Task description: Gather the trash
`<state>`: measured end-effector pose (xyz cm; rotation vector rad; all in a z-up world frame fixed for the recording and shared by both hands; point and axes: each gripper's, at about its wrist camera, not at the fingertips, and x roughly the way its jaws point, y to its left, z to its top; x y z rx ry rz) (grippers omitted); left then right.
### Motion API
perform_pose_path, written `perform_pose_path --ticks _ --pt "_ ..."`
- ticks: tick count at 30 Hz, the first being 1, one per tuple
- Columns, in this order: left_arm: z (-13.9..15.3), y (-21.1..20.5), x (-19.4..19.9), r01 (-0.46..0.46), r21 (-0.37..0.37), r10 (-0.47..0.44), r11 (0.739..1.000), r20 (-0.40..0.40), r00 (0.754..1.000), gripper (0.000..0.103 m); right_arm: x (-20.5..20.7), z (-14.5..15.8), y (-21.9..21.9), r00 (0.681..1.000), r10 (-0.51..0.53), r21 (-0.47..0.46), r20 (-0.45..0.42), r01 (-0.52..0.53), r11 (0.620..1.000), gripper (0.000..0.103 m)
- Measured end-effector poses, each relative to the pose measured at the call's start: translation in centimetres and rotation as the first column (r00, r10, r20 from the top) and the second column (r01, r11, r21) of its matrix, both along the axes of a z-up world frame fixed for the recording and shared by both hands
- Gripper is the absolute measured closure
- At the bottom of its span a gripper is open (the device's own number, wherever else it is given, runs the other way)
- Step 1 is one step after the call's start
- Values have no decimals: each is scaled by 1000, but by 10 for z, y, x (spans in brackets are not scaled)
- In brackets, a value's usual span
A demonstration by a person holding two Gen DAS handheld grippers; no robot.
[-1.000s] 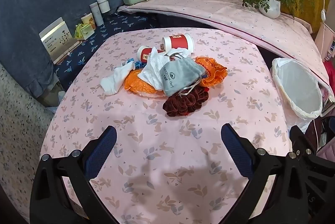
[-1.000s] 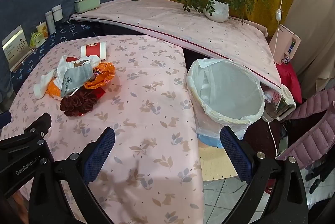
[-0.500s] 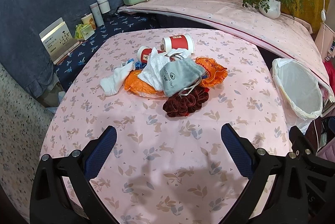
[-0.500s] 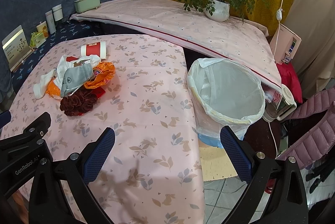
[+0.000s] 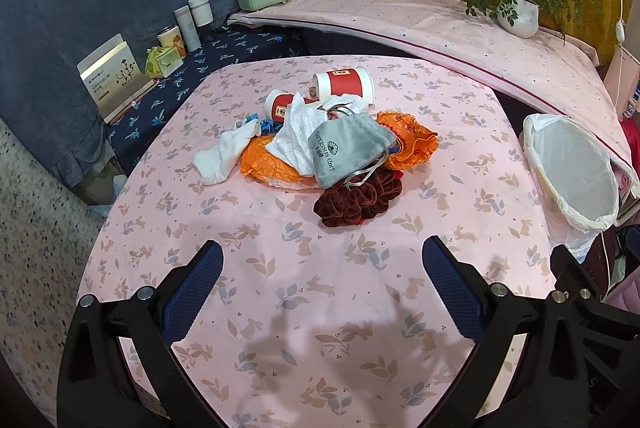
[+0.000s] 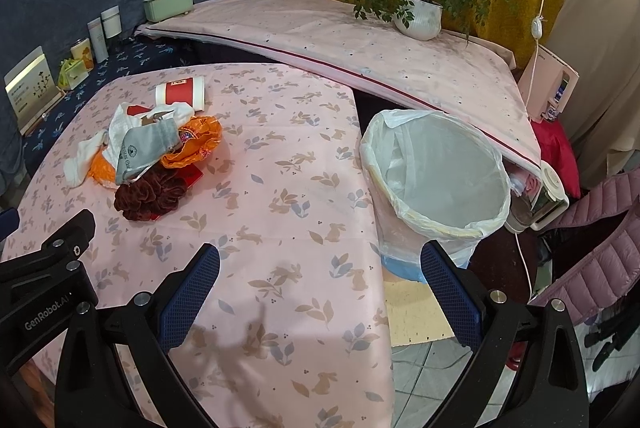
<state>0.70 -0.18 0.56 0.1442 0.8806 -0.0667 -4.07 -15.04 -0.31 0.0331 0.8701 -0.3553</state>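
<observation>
Pink leaf-print cloth covered the table point(image 5: 280, 252), and the trash pile point(image 5: 320, 151) lay at center frame in the left view: a gray pouch point(image 5: 344, 151), orange bags, white cloths, two red cups and a maroon scrunchie point(image 5: 356, 199). At right stood the lined bin point(image 6: 436, 167). Left gripper point(image 5: 322, 288) and right gripper point(image 6: 320, 288) hovered low in frame, fingers apart, holding nothing.
</observation>
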Motion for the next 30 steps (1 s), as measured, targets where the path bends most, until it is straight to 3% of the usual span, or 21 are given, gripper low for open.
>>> perform_pose_path --ticks 30 --pt "-3 -1 -1 3 3 -3 1000 3 1000 8 6 -5 -9 1000 -6 10 -6 6 1000 7"
